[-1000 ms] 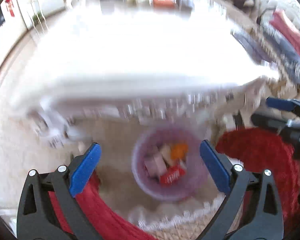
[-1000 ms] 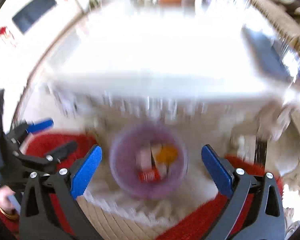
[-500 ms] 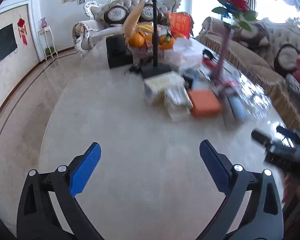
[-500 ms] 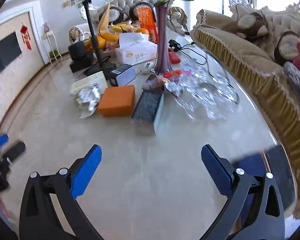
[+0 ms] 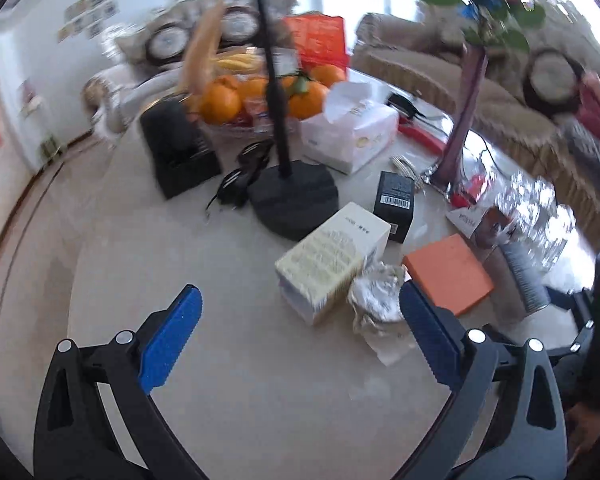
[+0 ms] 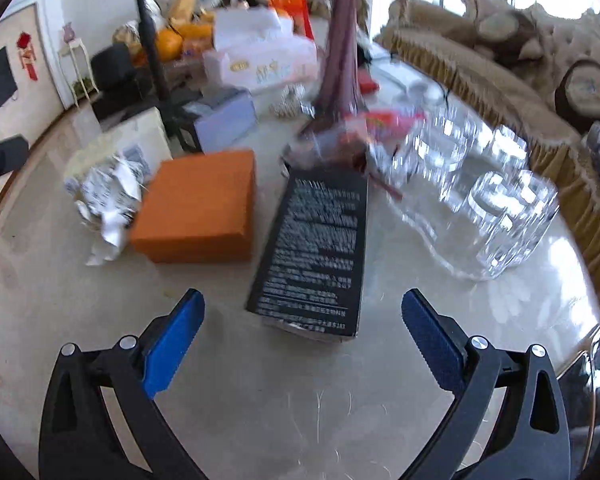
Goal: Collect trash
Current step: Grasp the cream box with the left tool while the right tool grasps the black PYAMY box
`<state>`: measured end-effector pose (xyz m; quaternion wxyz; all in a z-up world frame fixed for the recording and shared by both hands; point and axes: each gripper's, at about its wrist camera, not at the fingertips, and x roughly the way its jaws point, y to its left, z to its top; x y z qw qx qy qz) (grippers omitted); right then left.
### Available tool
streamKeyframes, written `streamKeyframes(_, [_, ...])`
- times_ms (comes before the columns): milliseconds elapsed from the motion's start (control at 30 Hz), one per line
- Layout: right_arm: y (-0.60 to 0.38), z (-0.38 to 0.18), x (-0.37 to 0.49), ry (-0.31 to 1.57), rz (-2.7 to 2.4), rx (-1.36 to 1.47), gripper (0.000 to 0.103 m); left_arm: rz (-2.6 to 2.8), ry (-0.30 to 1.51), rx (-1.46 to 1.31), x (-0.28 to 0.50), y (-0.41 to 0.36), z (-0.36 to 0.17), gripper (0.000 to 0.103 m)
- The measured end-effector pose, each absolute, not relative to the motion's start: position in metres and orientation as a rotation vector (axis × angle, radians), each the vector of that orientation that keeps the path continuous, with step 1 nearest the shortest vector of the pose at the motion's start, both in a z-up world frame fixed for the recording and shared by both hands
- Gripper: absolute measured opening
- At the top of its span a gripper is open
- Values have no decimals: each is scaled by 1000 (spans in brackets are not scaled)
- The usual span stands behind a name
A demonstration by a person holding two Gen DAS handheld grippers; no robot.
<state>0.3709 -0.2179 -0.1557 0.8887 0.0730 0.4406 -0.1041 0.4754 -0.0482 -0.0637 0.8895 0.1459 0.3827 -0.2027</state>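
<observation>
Nearest, left tool (image 5: 298,322): hung above the pale tabletop (image 5: 228,380), blue pads spread wide with nothing between them.
Right tool (image 6: 300,326): likewise gaped apart and empty, just short of the black printed box (image 6: 318,248).
Black printed box: lay flat on the tabletop, its long side running away from the right tool.
Crumpled foil wrapper (image 5: 376,302): sat on the tabletop close ahead of the left tool's right pad, touching the cream carton (image 5: 332,260) and just beside the orange box (image 5: 448,274).
Orange box: flat, between the wrapper and the black printed box in the right wrist view.
Clear glassware (image 6: 496,216): stood to the right of the black printed box, blurred.
Middle ground: small black barcode box (image 5: 394,200) behind the carton; round black stand base (image 5: 294,198) with its pole upright.
Farther: tissue box (image 5: 350,132), purple vase (image 5: 462,120), bowl of oranges (image 5: 260,98).
Farthest: sofa (image 5: 440,68) beyond the tabletop.
</observation>
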Motion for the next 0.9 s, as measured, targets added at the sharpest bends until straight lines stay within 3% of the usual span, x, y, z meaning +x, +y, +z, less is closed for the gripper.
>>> streamKeyframes(667, [-213,-158,376,932,-224,127,97,-611,1026,539,565,-110,-126,96])
streamKeyframes(900, [-213,-157,375,931,-223,128,97,-426,1114,373,569,-62,-129,96])
